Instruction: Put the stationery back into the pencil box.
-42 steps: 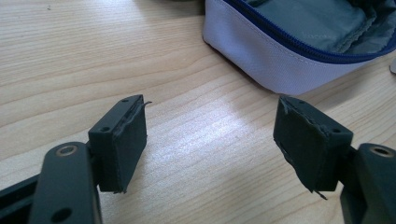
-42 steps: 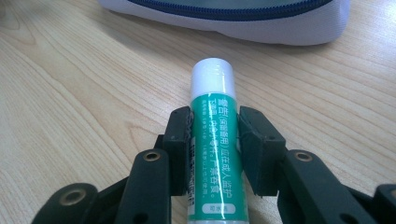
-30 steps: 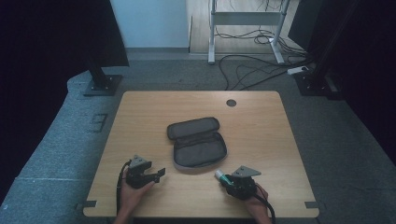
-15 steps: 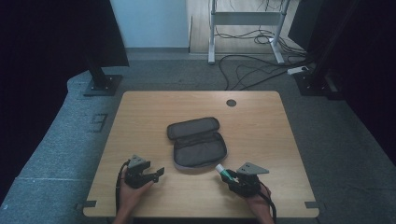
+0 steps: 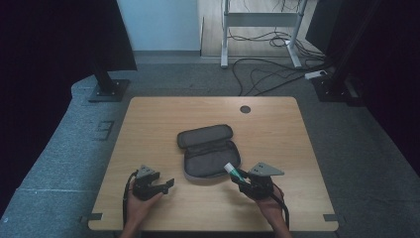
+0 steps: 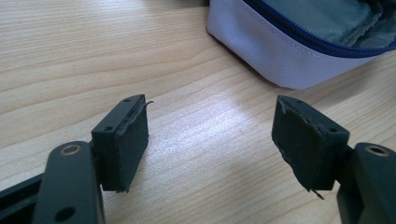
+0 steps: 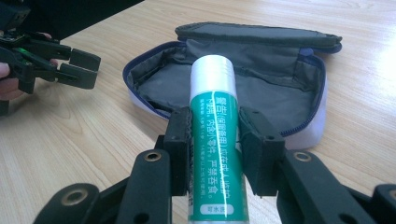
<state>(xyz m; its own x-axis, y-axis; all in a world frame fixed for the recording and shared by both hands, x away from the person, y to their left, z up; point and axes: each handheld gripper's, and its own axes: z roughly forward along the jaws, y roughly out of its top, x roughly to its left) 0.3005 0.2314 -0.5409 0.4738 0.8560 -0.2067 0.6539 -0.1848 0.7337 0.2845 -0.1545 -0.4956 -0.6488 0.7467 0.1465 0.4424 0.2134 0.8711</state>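
A grey pencil case (image 5: 208,151) lies unzipped and open in the middle of the wooden table (image 5: 148,119). My right gripper (image 5: 241,176) is shut on a green glue stick (image 7: 215,140) with a white cap, held just above the table by the case's near right corner. In the right gripper view the case (image 7: 261,93) gapes right behind the stick, its grey lining showing. My left gripper (image 5: 167,185) hovers low at the near left, open, nothing between its jaws. The left gripper view has the case's pale side wall (image 6: 289,56) ahead and to the right of the gripper (image 6: 212,140).
A round cable hole (image 5: 245,109) sits near the table's far edge. Beyond the table stand a dark stand base (image 5: 106,89), a metal frame (image 5: 257,29) and loose cables (image 5: 277,74) on the floor. Bare wood surrounds the case.
My right gripper has risen a little with the glue stick and edged toward the case's near corner. The left gripper has stayed put.
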